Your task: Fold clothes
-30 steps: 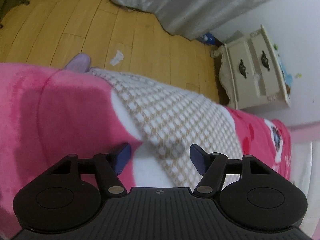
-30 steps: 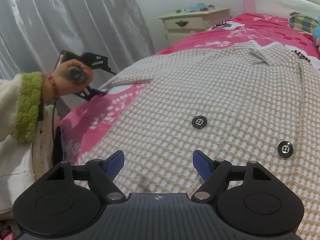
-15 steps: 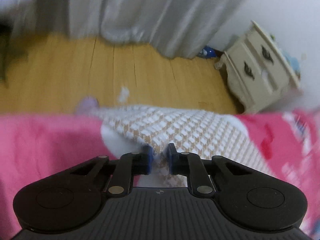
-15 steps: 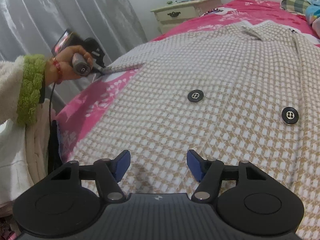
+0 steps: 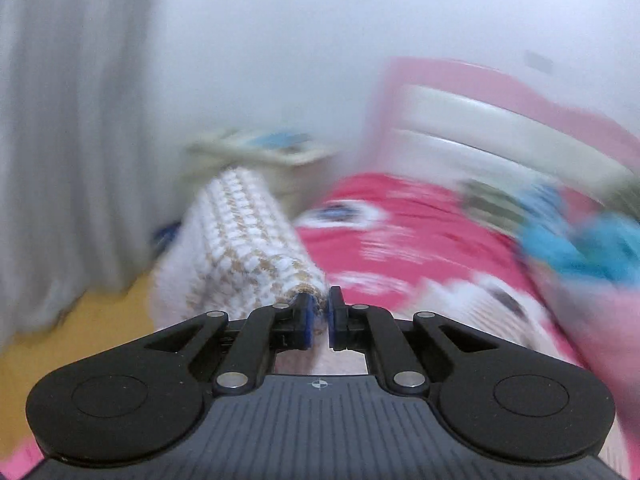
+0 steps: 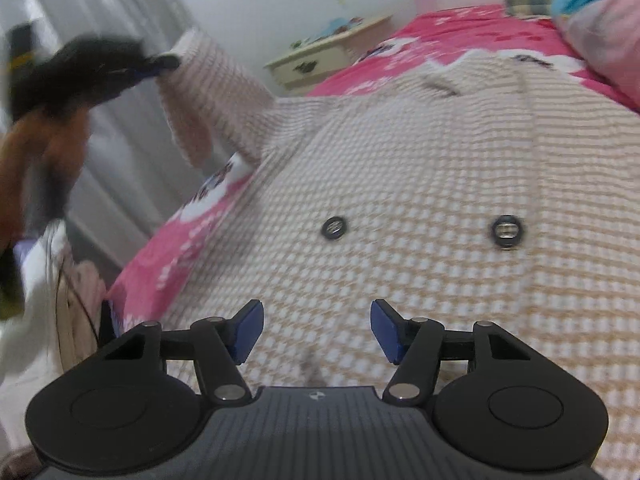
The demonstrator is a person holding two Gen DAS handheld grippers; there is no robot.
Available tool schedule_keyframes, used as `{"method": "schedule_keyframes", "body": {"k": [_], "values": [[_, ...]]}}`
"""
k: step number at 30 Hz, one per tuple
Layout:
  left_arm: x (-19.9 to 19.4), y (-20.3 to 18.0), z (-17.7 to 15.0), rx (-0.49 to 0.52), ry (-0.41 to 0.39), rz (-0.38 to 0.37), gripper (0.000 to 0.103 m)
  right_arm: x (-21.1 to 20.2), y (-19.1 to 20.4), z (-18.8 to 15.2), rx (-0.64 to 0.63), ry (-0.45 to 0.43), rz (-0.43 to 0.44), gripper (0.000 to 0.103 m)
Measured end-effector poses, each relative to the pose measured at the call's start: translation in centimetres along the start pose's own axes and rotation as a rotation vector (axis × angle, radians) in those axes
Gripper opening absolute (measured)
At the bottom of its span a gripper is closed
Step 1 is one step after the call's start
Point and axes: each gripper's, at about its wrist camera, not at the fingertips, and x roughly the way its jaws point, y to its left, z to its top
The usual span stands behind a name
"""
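Observation:
A beige-and-white checked jacket [image 6: 420,184] with dark round buttons [image 6: 507,231] lies spread on the pink bed. My left gripper [image 5: 318,312] is shut on the end of the jacket's sleeve [image 5: 244,236] and holds it lifted off the bed; it also shows at the left of the right wrist view [image 6: 160,65], with the sleeve [image 6: 208,92] hanging from it. My right gripper [image 6: 316,330] is open and empty just above the jacket's lower part.
The pink floral bedspread [image 6: 188,232] covers the bed. A cream nightstand [image 6: 316,60] stands beyond the bed by the wall. Grey curtains [image 5: 60,160] hang at left. Pillows and a blue item [image 5: 592,248] lie by the pink headboard [image 5: 480,92].
My left gripper closed on the sleeve end, then lifted it and swung it up over the bed. My right gripper moved slightly forward over the jacket and stayed open.

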Motion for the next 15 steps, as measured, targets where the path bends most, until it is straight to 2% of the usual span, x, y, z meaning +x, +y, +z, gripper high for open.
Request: {"method": "schedule_keyframes", "body": {"k": [3, 5, 8, 10, 11, 12, 15], "values": [[-3.1, -3.9, -4.1, 0.235, 0.048, -0.141, 0.006, -1.4, -1.4, -0.3, 0.041, -0.027, -0.030, 0.063], [-3.5, -5.8, -7.9, 0.383, 0.172, -0.220, 0.011, -2.0, -2.2, -0.6, 0.067, -0.028, -0.050, 0.063], [-2.3, -7.5, -12.7, 0.546, 0.395, -0.255, 0.020, -2.6, -3.0, -1.1, 0.095, -0.019, -0.080, 0.063], [-2.2, -7.8, -14.2, 0.573, 0.477, -0.269, 0.020, -3.0, -2.9, -1.3, 0.093, -0.016, -0.089, 0.063], [-2.7, -7.8, -14.2, 0.576, 0.478, -0.278, 0.025, -3.2, -2.8, -1.4, 0.088, -0.016, -0.094, 0.063], [-3.1, -7.7, -13.9, 0.574, 0.472, -0.291, 0.035, -3.4, -2.7, -1.5, 0.083, -0.017, -0.098, 0.063], [-3.9, -7.4, -12.4, 0.558, 0.449, -0.330, 0.041, -4.0, -2.5, -1.7, 0.079, -0.017, -0.092, 0.063]]}}
